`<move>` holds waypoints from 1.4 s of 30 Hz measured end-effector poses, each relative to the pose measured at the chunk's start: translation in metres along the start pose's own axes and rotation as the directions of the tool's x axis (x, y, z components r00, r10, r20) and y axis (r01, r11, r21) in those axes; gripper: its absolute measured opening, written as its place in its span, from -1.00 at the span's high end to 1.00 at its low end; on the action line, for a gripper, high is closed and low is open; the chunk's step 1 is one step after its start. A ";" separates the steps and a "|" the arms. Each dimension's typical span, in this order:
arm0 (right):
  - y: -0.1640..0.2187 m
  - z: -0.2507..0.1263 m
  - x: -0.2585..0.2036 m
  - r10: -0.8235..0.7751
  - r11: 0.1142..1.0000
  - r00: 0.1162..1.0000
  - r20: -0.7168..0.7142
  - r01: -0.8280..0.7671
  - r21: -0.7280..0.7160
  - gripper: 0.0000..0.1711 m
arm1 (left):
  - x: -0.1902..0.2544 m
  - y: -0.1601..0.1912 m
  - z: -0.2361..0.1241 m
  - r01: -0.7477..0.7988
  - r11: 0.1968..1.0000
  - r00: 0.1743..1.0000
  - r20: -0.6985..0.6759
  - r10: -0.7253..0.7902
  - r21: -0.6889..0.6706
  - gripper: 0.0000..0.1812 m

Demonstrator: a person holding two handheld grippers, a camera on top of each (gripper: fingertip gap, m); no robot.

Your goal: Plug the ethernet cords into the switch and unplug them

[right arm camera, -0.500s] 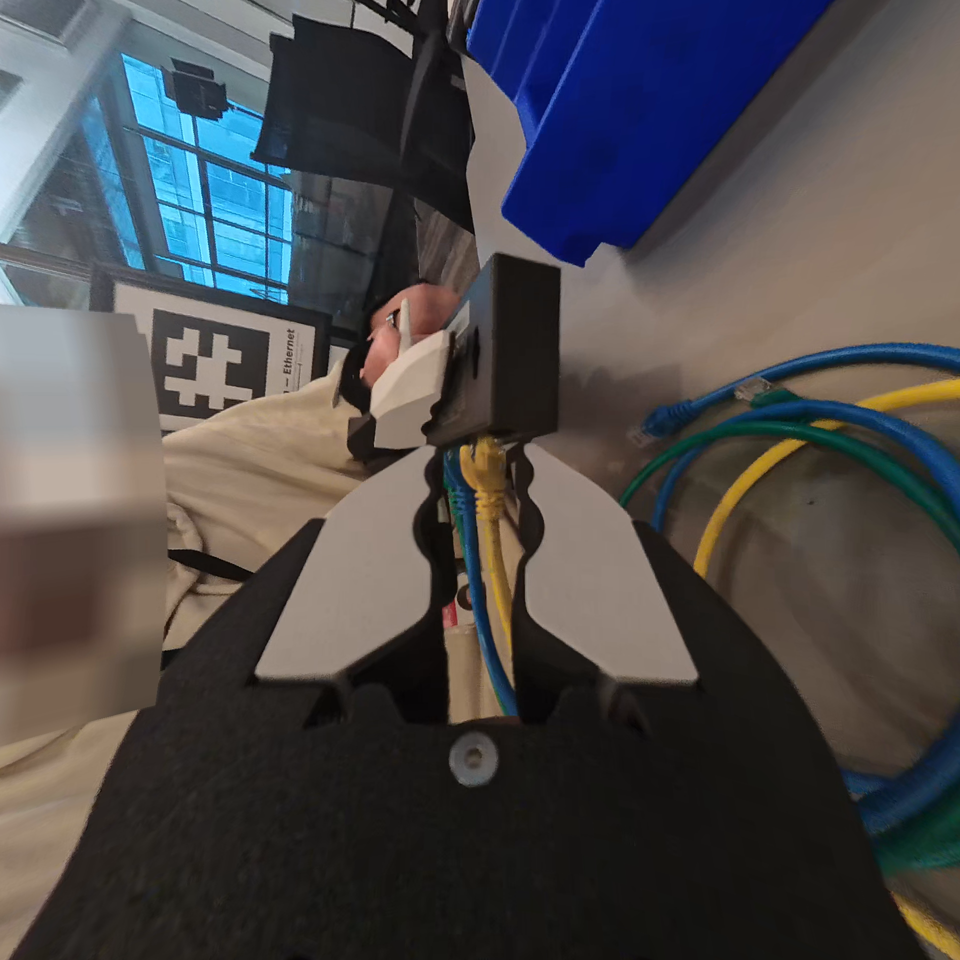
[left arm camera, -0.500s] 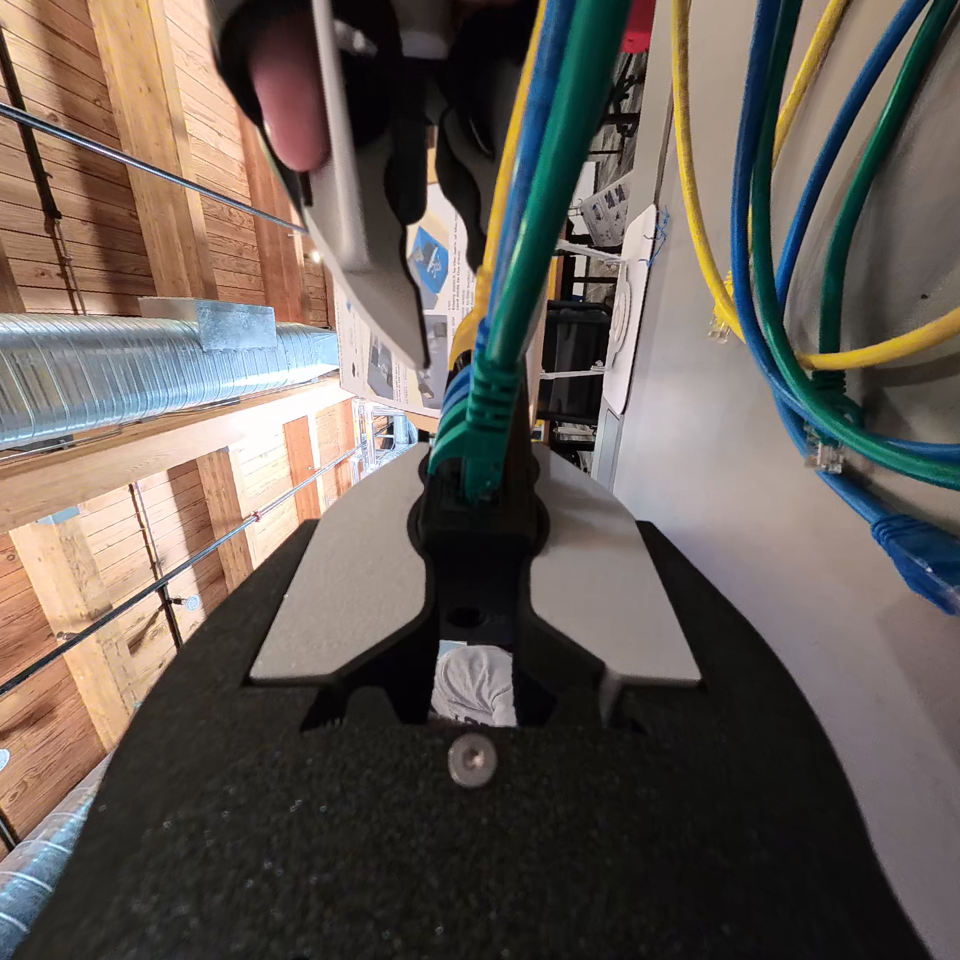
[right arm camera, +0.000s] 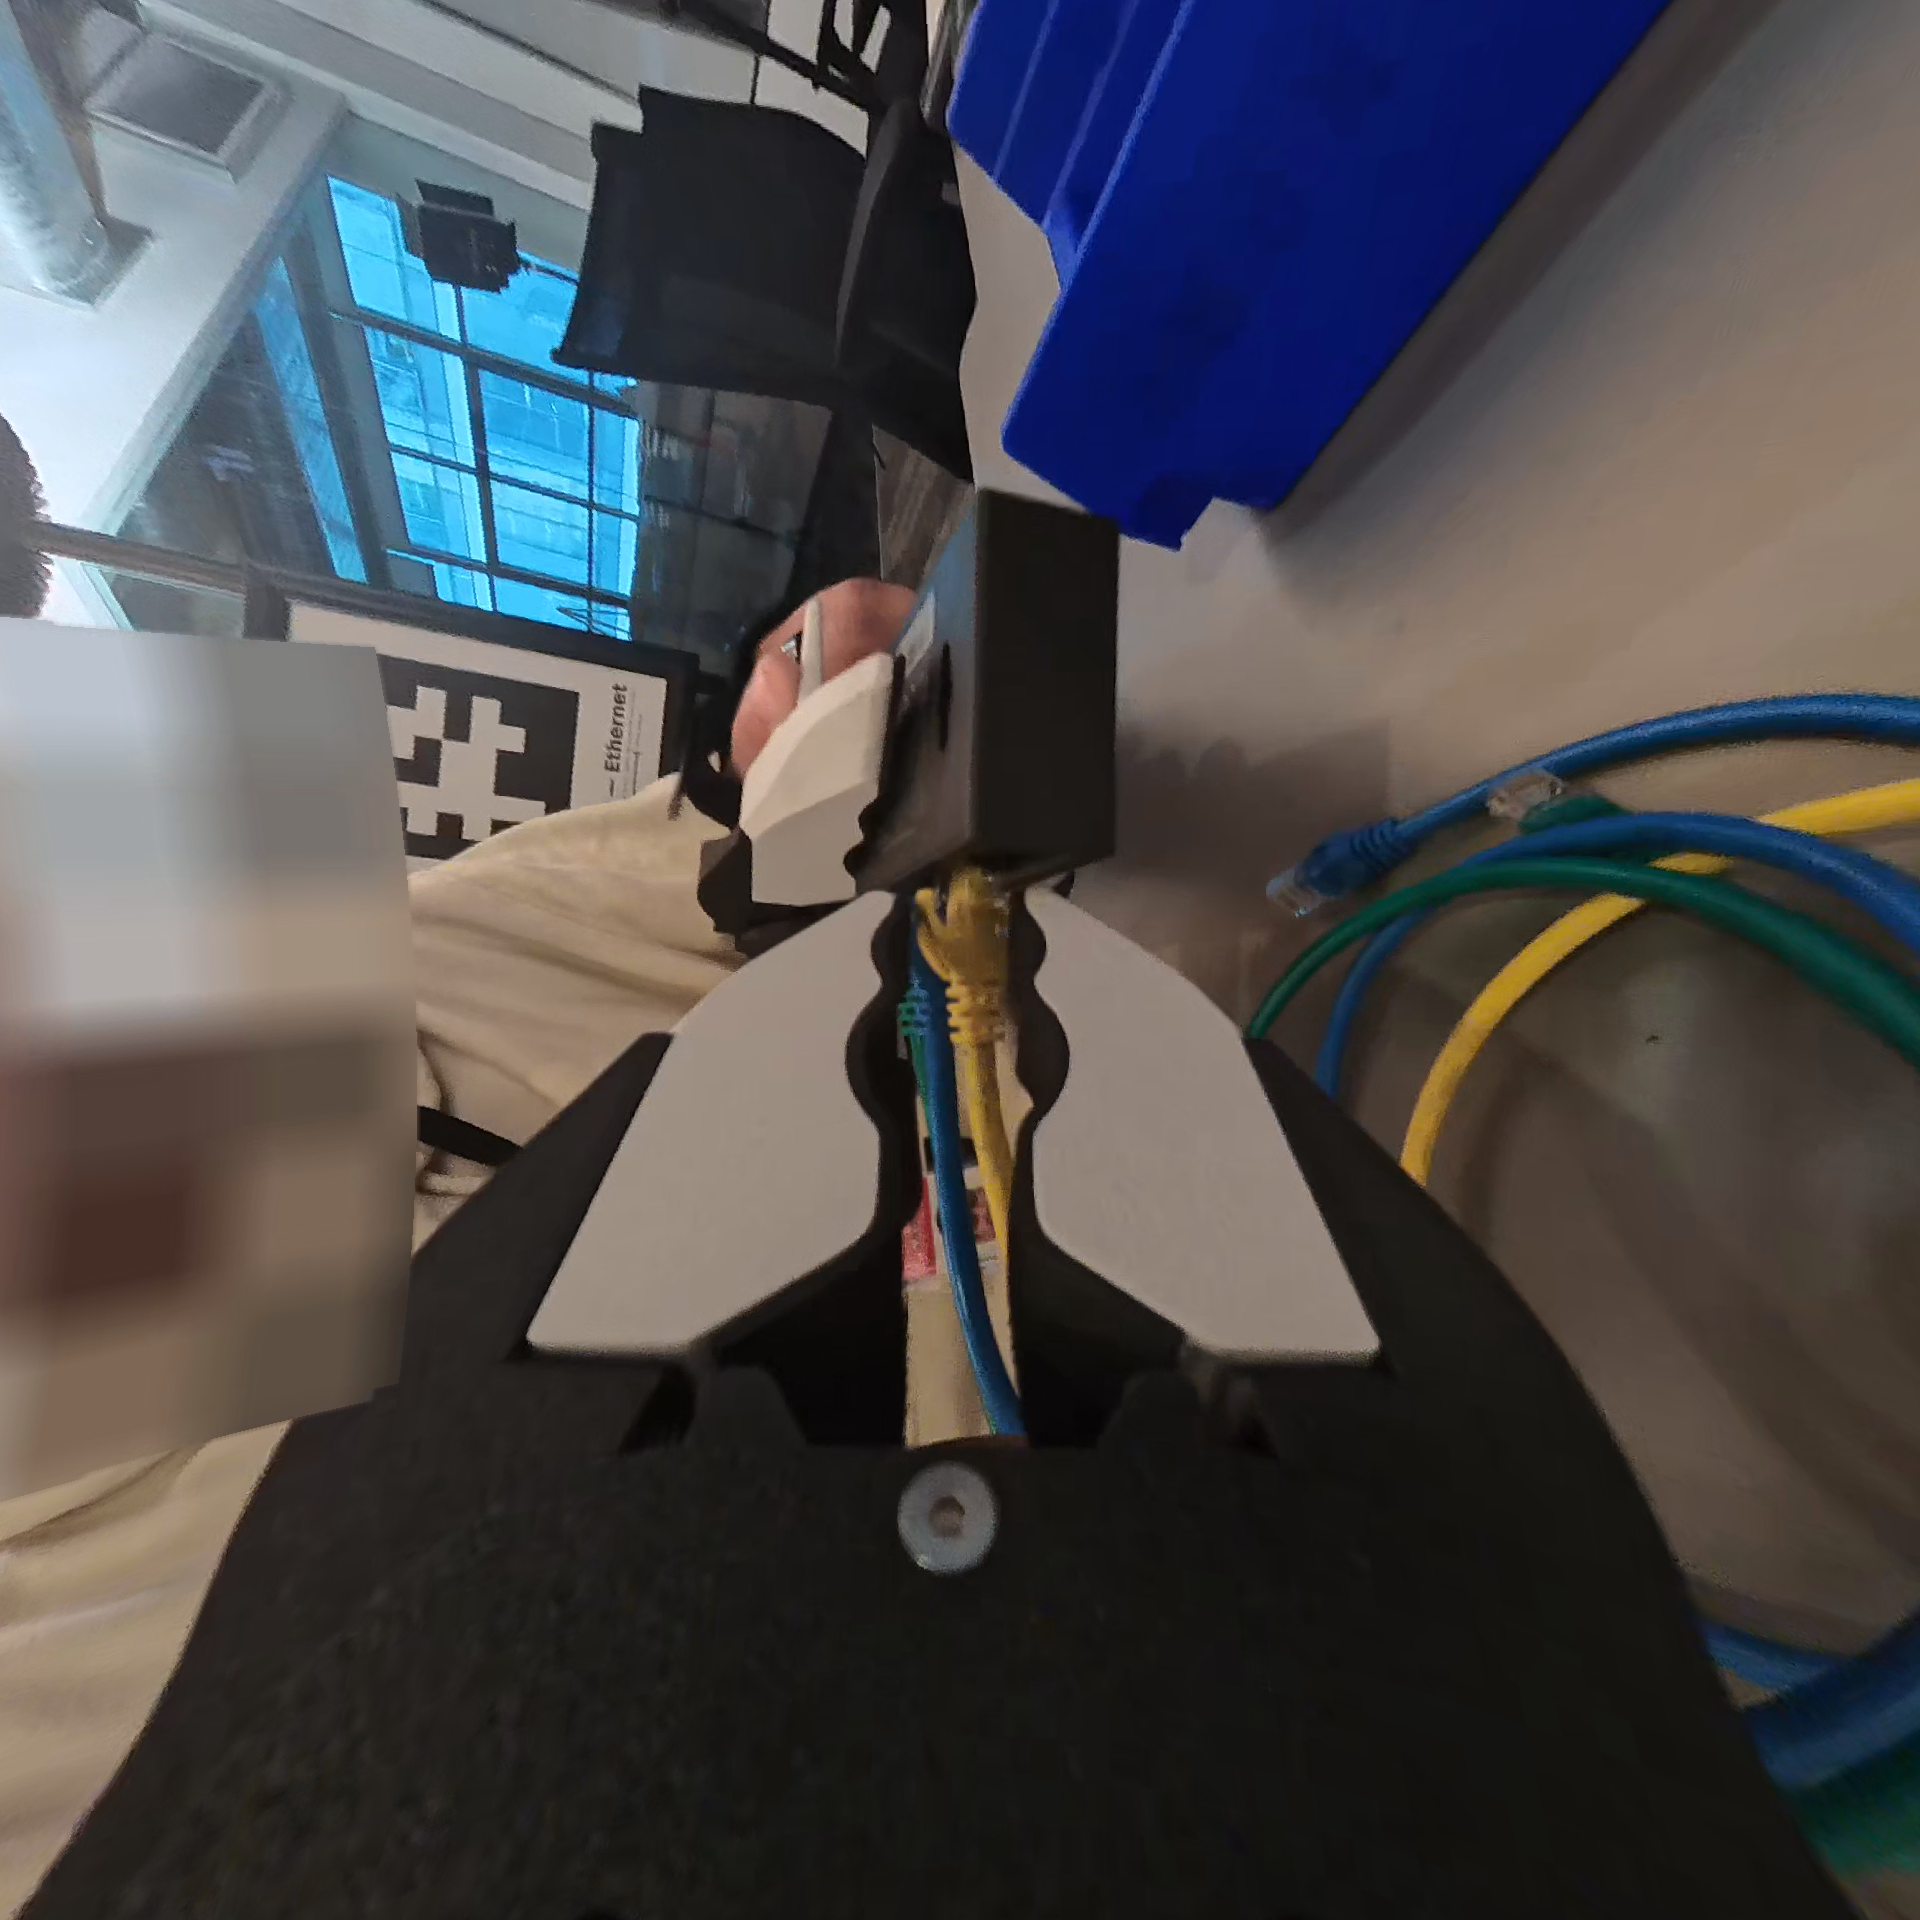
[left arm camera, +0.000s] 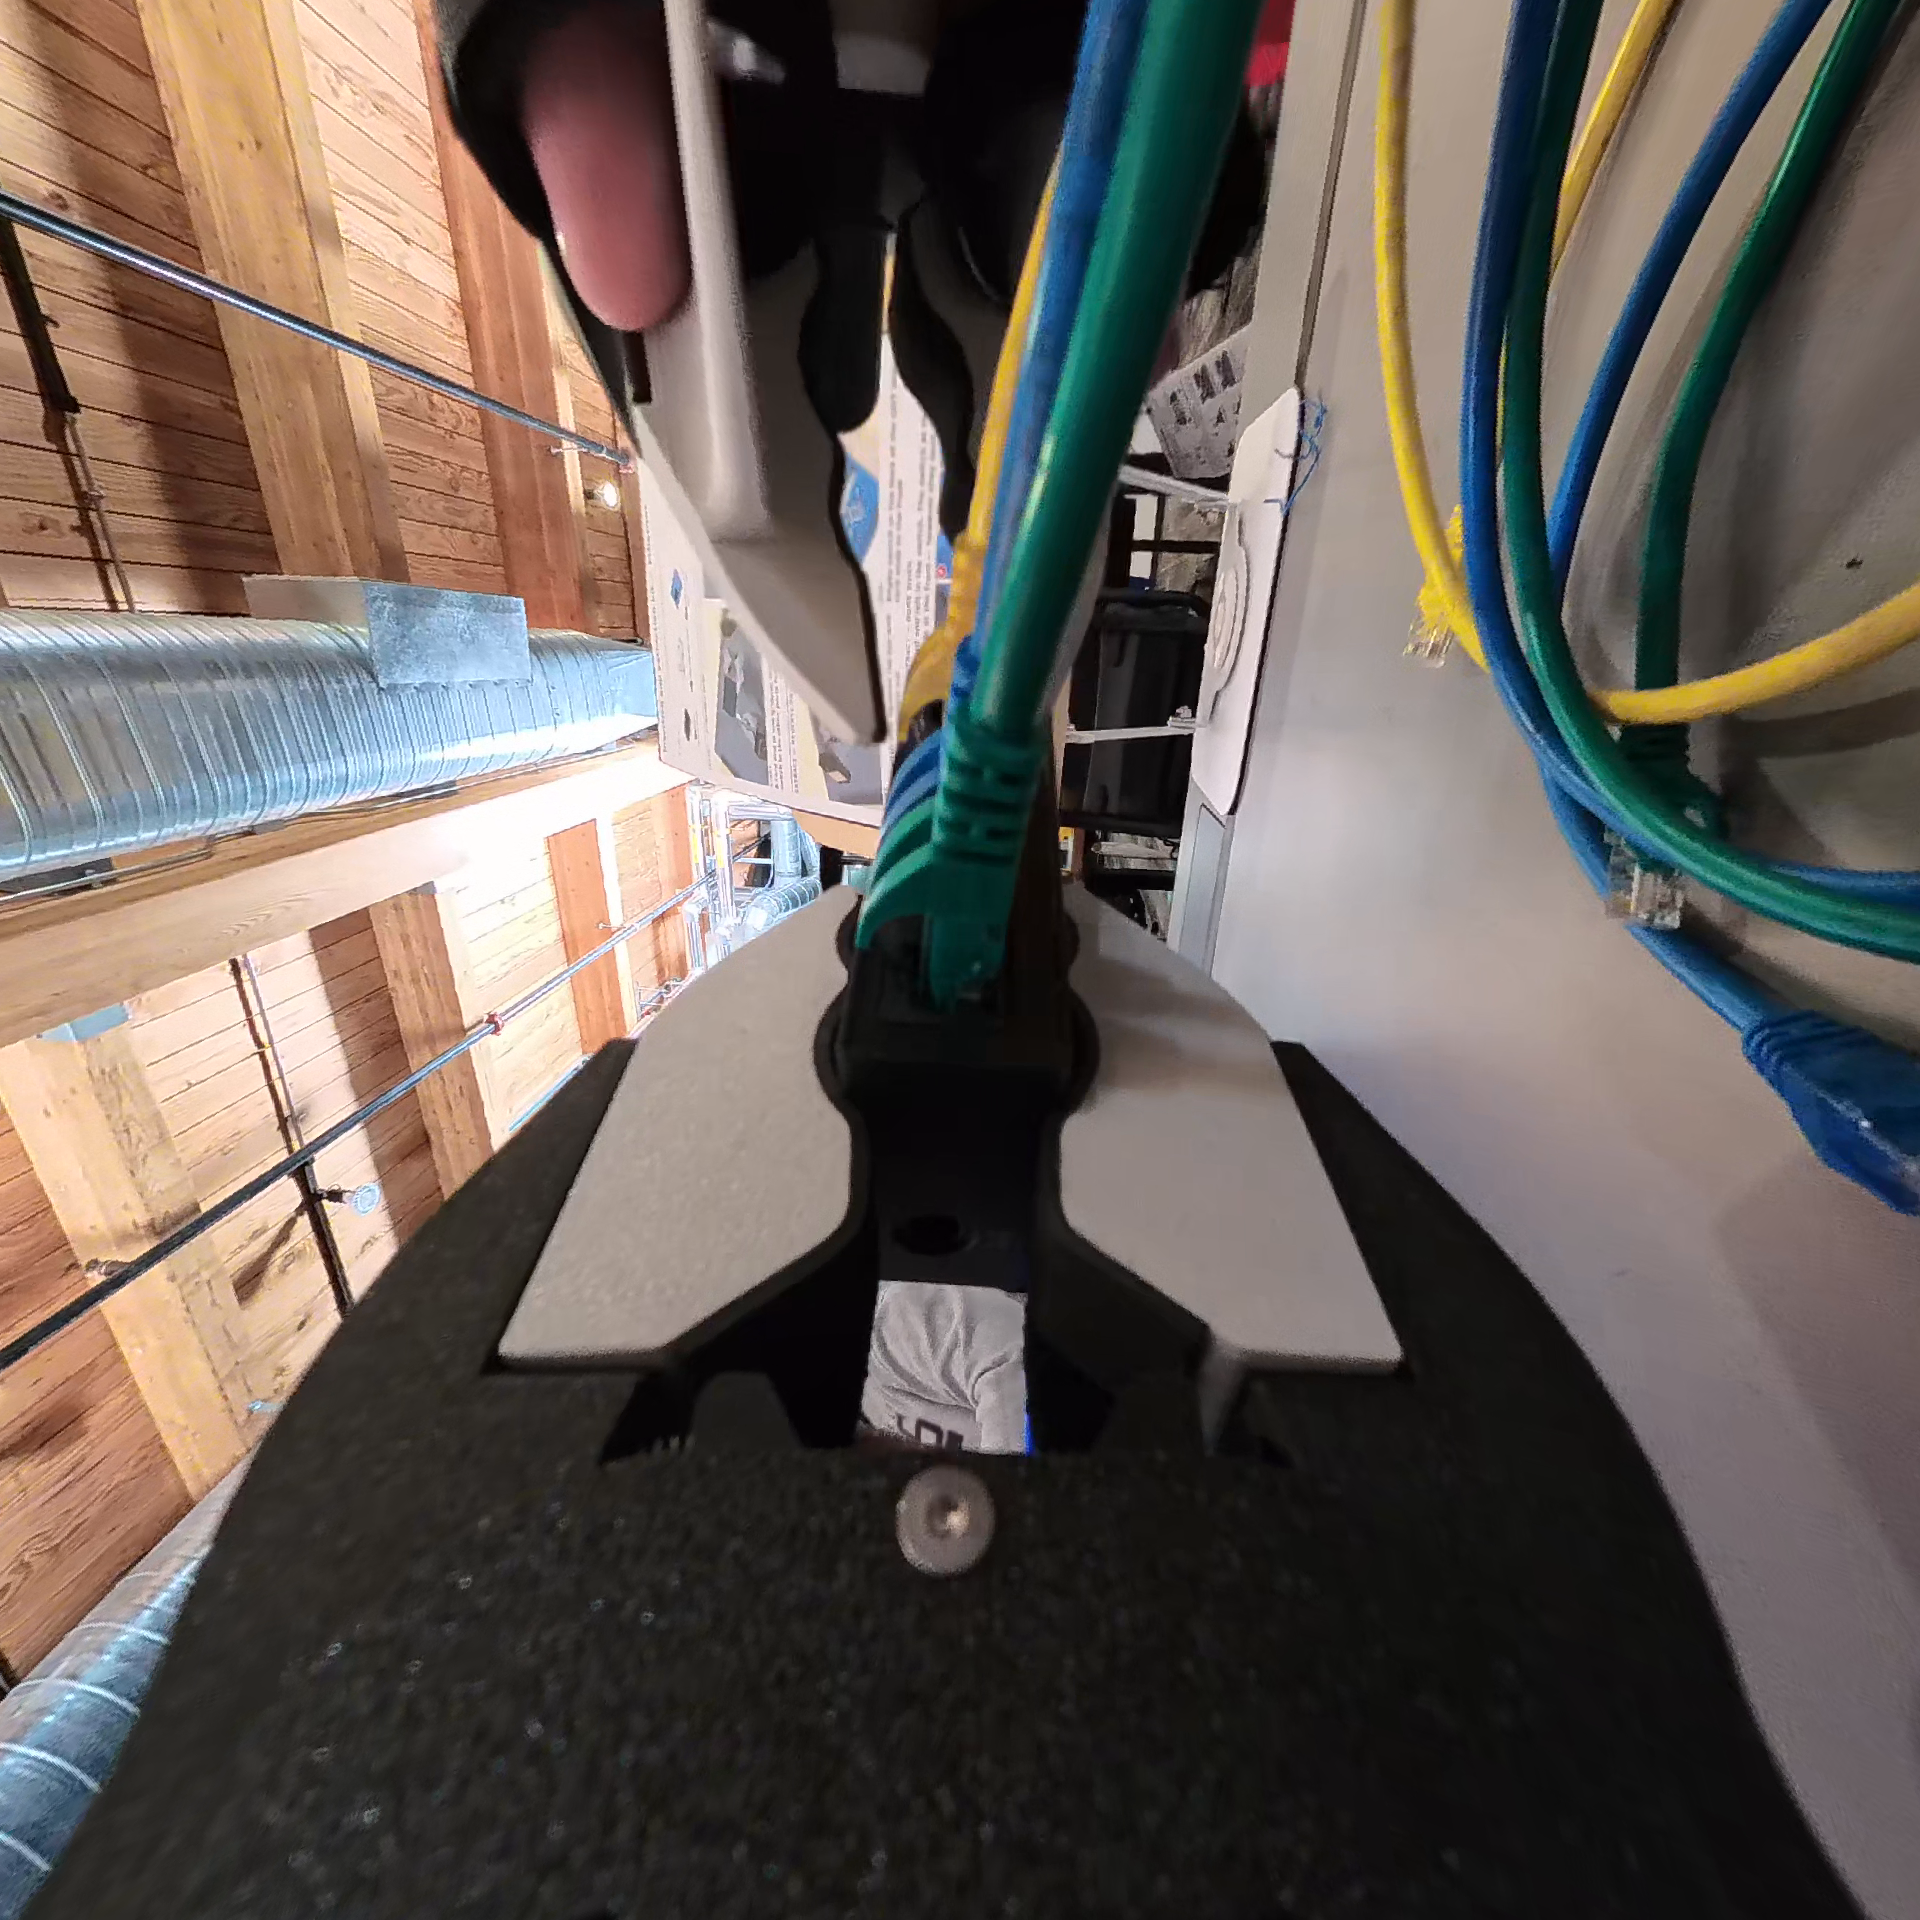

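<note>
Switch is clamped in my left fingers, up off the desk; right fingers sit narrow around the yellow plug. I'd pinch the tab, then pull straight.

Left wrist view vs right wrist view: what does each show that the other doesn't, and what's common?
Only the left wrist view: wooden ceiling, metal duct, the green plug seated in the switch, which the left gripper clamps, and the right gripper seen from outside.

Only the right wrist view: blue bin, window, marker board, the yellow plug between the right gripper's fingers.

Both: the switch, blue, green and yellow loose cables on the grey table.
</note>
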State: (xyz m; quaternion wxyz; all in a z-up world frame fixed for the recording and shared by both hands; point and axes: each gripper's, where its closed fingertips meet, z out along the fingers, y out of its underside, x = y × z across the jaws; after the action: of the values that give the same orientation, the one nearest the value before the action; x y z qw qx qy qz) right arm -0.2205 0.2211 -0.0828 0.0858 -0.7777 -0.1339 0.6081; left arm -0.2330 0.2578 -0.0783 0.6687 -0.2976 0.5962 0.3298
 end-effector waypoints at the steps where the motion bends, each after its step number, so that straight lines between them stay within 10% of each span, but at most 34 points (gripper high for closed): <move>1: -0.001 -0.001 -0.001 -0.004 1.000 1.000 0.004 0.004 0.003 0.79 | 0.000 0.000 0.000 0.002 1.000 1.000 -0.002 -0.002 0.000 0.67; 27: -0.006 -0.001 0.006 -0.221 0.974 0.965 -0.144 0.226 0.016 0.83 | 0.004 0.002 0.003 0.010 0.999 1.000 -0.025 -0.011 -0.033 0.67; 38: -0.008 -0.003 0.023 -0.719 0.629 0.341 -0.606 0.689 -0.359 0.85 | 0.016 0.008 0.007 0.038 0.996 0.994 -0.100 -0.047 -0.083 0.67; 42: -0.010 -0.001 0.027 -0.688 0.643 0.318 -0.653 0.684 -0.344 0.85 | 0.021 0.013 0.008 0.042 0.994 0.990 -0.133 -0.055 -0.102 0.66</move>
State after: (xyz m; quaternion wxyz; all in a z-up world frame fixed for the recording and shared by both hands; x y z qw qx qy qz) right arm -0.2145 0.2388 -0.1044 0.3789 -0.8201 -0.4040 0.1436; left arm -0.2366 0.2736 -0.0984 0.6190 -0.3664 0.6158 0.3217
